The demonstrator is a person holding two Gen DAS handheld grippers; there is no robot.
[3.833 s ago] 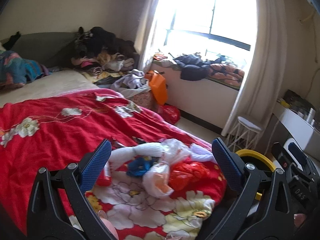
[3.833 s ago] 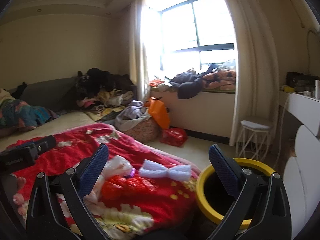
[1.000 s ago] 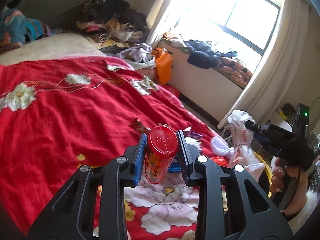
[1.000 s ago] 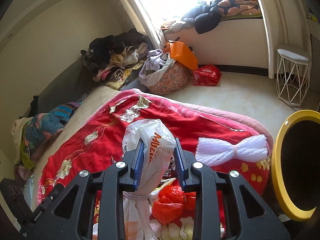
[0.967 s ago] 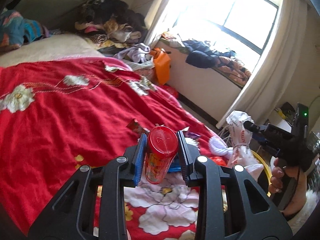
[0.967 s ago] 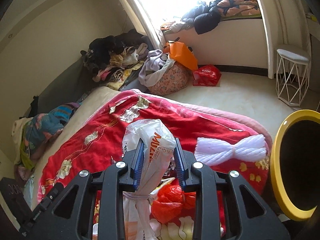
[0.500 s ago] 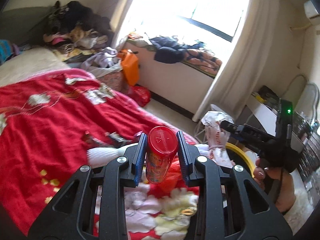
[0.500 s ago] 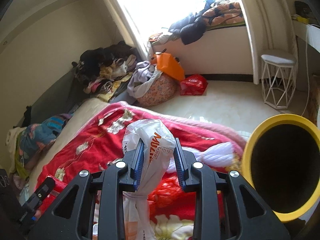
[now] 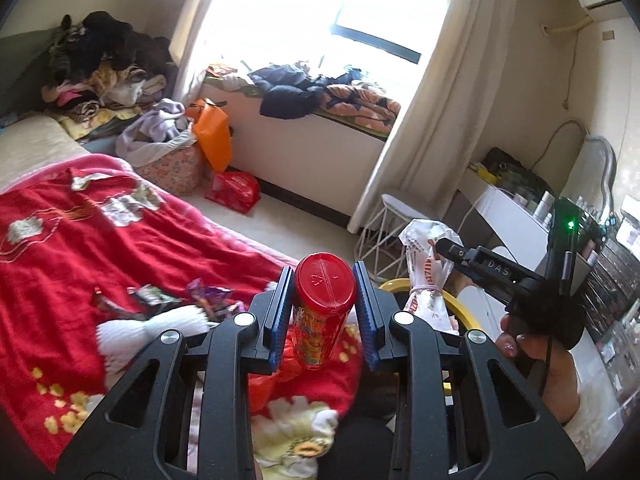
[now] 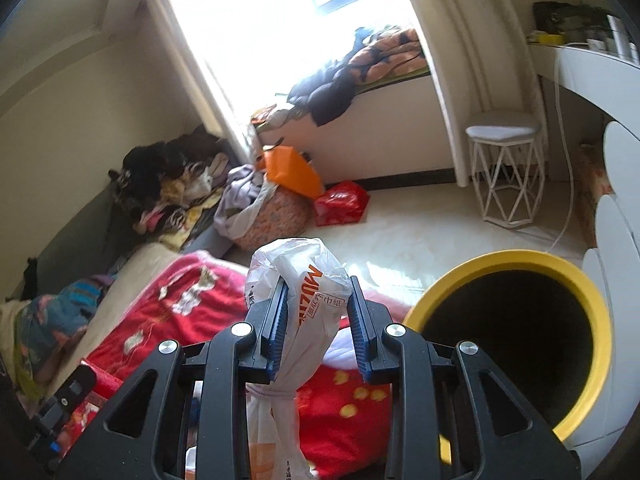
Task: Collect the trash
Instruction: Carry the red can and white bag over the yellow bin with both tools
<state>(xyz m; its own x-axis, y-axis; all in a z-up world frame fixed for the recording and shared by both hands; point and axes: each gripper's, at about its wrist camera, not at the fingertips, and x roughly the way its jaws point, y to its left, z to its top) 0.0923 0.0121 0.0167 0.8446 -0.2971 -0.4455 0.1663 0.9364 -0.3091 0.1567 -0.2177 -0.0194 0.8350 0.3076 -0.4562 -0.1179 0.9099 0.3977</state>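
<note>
your left gripper [image 9: 325,316] clamps a red canister [image 9: 323,312] just below its lid, long axis near upright, lid toward the camera, above the red blanket [image 9: 60,256]. your right gripper [image 10: 316,316] pinches a knotted white plastic bag [image 10: 298,304], hanging lengthwise downward, beside the yellow-rimmed bin [image 10: 516,344].

Left gripper [image 9: 325,312] jaws clamped, right gripper [image 10: 316,316] jaws clamped, both angled downward
</note>
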